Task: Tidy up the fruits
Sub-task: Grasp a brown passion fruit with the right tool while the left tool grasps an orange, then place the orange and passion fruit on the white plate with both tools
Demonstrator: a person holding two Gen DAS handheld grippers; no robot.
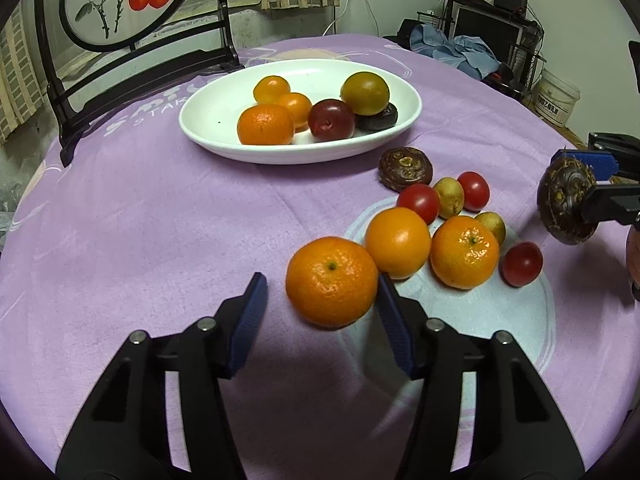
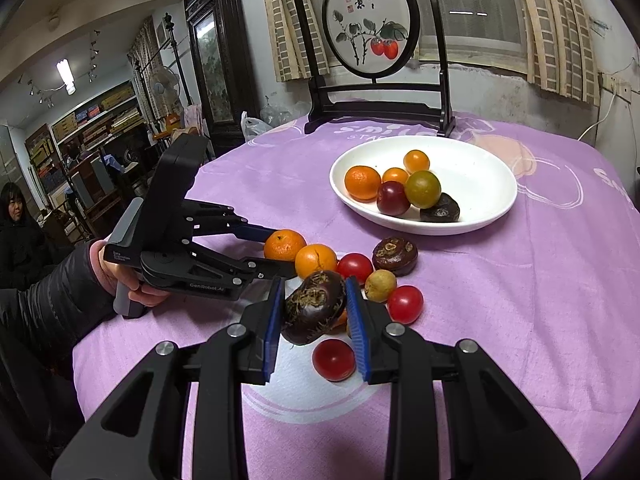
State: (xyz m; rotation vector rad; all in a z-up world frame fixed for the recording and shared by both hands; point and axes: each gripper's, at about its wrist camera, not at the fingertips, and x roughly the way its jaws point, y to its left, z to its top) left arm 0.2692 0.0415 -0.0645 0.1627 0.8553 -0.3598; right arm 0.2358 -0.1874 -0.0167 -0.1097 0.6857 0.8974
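Observation:
A white oval plate point(image 1: 208, 120) point(image 2: 488, 172) holds several fruits: oranges, a dark red plum, a green-yellow fruit and a water chestnut. On the purple cloth lie loose oranges, cherry tomatoes point(image 1: 418, 202), small yellow fruits and a water chestnut point(image 1: 405, 169). My left gripper point(image 1: 320, 300) point(image 2: 276, 254) is open, its blue pads around a tangerine point(image 1: 331, 281) point(image 2: 284, 244) that rests on the cloth. My right gripper point(image 2: 316, 310) point(image 1: 596, 184) is shut on a dark water chestnut point(image 2: 314, 306) point(image 1: 564, 200) and holds it above the cloth.
A black-framed round painted screen point(image 1: 120, 4) point(image 2: 370, 32) stands at the table's far edge behind the plate. A person sits at the left in the right wrist view point(image 2: 16, 232). Shelves, furniture and a white bucket point(image 1: 558, 98) stand beyond the table.

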